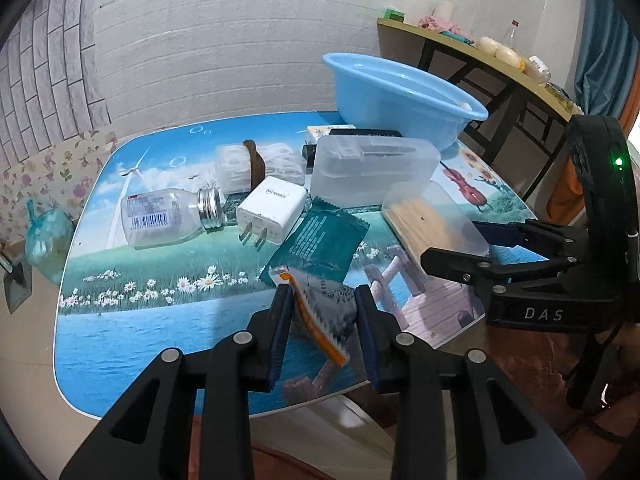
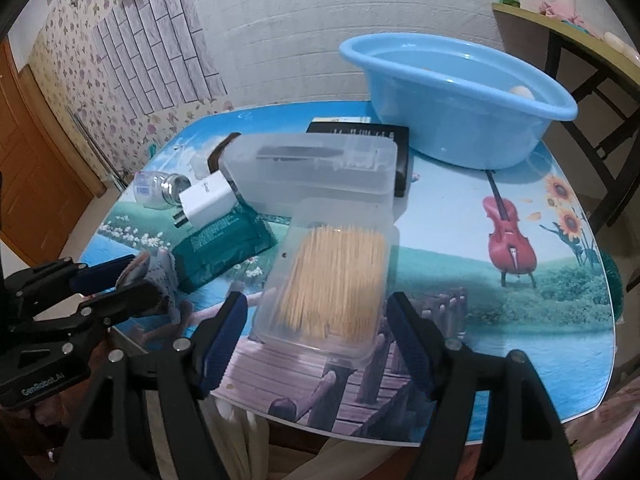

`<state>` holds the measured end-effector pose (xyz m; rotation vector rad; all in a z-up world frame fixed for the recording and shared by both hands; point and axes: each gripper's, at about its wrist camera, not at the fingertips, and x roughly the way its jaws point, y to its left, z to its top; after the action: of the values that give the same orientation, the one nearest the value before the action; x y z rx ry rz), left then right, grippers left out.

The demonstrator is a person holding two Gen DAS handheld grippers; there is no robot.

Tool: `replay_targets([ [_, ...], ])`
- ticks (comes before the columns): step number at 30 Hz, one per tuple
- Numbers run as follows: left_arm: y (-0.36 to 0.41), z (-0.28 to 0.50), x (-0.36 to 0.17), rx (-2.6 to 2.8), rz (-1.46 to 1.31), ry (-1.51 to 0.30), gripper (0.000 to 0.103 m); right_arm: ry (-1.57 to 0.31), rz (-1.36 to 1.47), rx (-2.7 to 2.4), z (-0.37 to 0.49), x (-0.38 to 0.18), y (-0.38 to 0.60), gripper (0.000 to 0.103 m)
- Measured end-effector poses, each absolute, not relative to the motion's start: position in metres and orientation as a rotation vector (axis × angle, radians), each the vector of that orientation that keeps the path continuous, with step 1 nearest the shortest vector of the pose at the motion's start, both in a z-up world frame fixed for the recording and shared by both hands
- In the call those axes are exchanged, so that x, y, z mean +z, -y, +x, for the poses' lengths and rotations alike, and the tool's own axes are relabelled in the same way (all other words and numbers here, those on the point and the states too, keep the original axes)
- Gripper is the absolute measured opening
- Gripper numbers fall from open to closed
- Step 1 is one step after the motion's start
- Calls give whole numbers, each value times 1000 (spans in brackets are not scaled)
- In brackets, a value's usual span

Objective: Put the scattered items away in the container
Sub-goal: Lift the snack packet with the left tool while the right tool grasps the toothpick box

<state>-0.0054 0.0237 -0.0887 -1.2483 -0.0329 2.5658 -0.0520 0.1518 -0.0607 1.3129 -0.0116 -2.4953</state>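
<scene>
Left wrist view: left gripper (image 1: 322, 312) jaws clamped on sachet (image 1: 320, 304); right gripper (image 2: 316, 336) jaws apart, straddling toothpick box (image 2: 332, 276). Close squarely on box walls, lift level, carry to basin (image 2: 456, 100).

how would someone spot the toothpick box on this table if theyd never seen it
Start at the blue basin at the table's far edge and come toward the near edge, past the larger frosted plastic case. The toothpick box lies flat between the right gripper fingers; it alone is clear and packed with pale wooden sticks.
</scene>
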Motion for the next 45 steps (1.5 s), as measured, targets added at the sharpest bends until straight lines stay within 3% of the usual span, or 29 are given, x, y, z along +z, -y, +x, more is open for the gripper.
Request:
replay_targets([
  [1,-23,-5,-89,2572,-1246,35,31,11,1311,-2488,-51,-61,-152,65],
  [17,-33,-7,-91,2596,-1246,-32,38,33,1326,-2500,-44,-59,-184,65],
  [22,-34,-11,-96,2587,-1262,-32,47,-27,1321,-2521,-43,-60,-179,66],
  [28,-36,-17,-107,2579,-1275,-24,46,-37,1329,-2533,-47,-62,-179,66],
  [33,-32,-15,-102,2591,-1236,14,38,-26,1295,-2530,-45,-62,-181,62],
  [45,-25,-10,-72,2631,-1151,49,37,39,1128,-2578,-33,-31,-191,60],
])
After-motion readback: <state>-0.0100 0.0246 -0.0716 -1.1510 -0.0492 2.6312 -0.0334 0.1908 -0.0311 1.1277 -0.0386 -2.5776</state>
